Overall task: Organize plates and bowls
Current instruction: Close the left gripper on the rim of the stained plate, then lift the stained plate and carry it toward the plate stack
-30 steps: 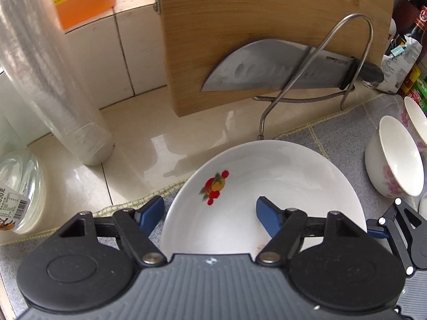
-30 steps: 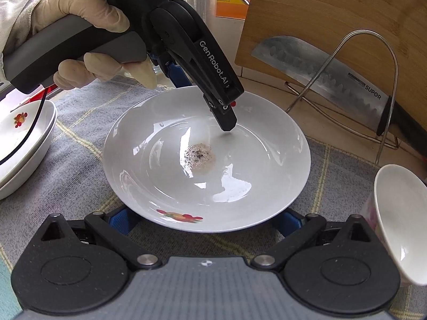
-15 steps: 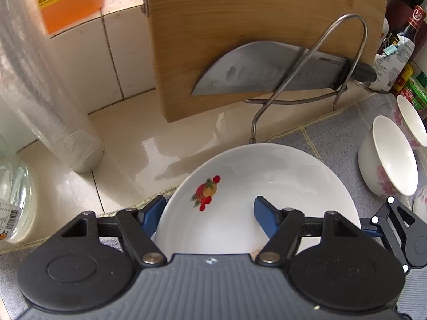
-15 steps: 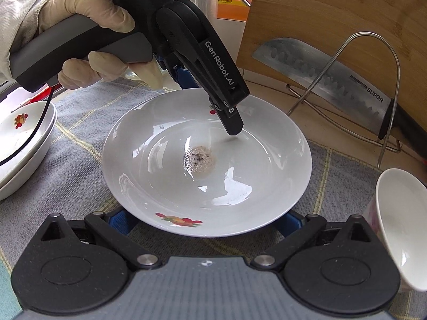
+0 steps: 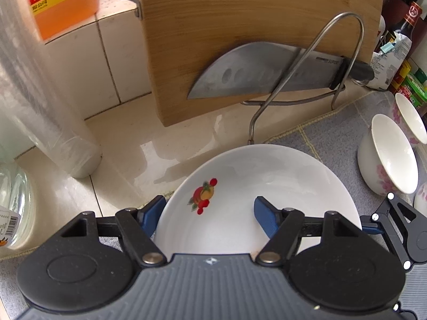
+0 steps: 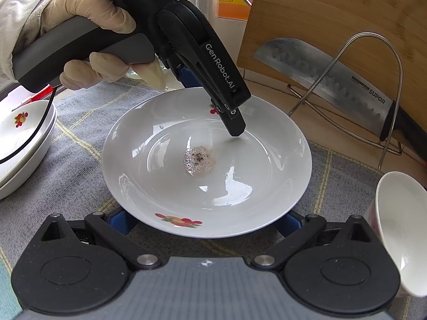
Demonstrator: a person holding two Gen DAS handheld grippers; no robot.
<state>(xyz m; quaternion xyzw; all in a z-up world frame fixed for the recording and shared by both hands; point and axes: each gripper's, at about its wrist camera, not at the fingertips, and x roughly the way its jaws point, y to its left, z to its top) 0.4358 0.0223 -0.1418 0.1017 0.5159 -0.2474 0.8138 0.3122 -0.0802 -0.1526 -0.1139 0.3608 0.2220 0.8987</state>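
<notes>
A white plate with fruit prints and a speckled wet patch in its middle lies on the grey mat. My left gripper is shut on the plate at its far rim, one blue pad inside the dish and the other outside. The right wrist view shows that left gripper held by a gloved hand, pointing steeply down. My right gripper is open at the near rim, its pads wide apart and partly hidden under the plate's edge. Two flowered bowls stand to the right.
A stack of matching plates sits at the left. Behind stand a wooden cutting board, a knife in a wire rack, an orange bottle, a plastic roll and condiment bottles.
My left gripper's jaws have narrowed a little onto the plate's far rim. The right gripper and the plate have stayed where they were.
</notes>
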